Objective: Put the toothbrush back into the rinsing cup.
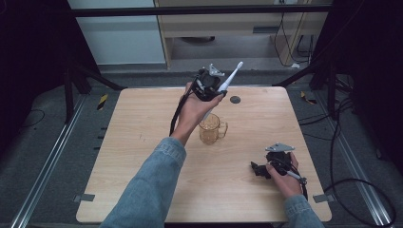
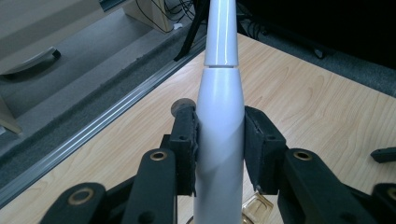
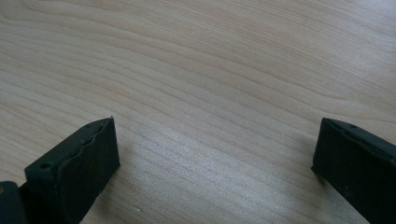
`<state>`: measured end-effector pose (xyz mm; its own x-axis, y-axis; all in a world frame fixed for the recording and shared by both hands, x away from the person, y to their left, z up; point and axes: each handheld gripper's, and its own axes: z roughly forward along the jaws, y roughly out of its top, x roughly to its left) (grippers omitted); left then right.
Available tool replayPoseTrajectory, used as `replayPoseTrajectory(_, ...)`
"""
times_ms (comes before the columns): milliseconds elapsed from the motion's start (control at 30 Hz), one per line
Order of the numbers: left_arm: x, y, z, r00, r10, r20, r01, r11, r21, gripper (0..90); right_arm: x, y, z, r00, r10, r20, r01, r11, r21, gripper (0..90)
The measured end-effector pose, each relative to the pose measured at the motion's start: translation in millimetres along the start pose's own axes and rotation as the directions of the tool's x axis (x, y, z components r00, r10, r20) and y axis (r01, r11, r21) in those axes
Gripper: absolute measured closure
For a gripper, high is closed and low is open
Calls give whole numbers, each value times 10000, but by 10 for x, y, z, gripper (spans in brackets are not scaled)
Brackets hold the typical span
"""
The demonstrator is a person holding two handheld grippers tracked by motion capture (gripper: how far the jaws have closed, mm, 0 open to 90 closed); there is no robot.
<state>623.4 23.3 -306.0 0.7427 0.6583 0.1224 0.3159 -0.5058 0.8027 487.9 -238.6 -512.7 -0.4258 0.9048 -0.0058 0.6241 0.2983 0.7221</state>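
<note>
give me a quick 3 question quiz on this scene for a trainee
1. True or false: the left gripper is clamped on the white electric toothbrush.
2. Multiple choice: where is the amber glass mug? A) in the right gripper B) standing on the wooden table, below the raised left hand C) on the floor
3. Short answer: how do the jaws of the right gripper stand, and what is between them?

Key
1. True: both pads press the handle.
2. B
3. Wide apart, with nothing between them but bare table top.
</note>
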Motion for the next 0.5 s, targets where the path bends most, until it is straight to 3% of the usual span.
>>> replayPoseTrajectory(500,58,-27,116,9992,-345,207,349,9991,-227,667,1,0,0,10000,17,-7,-17,10000,-9,4)
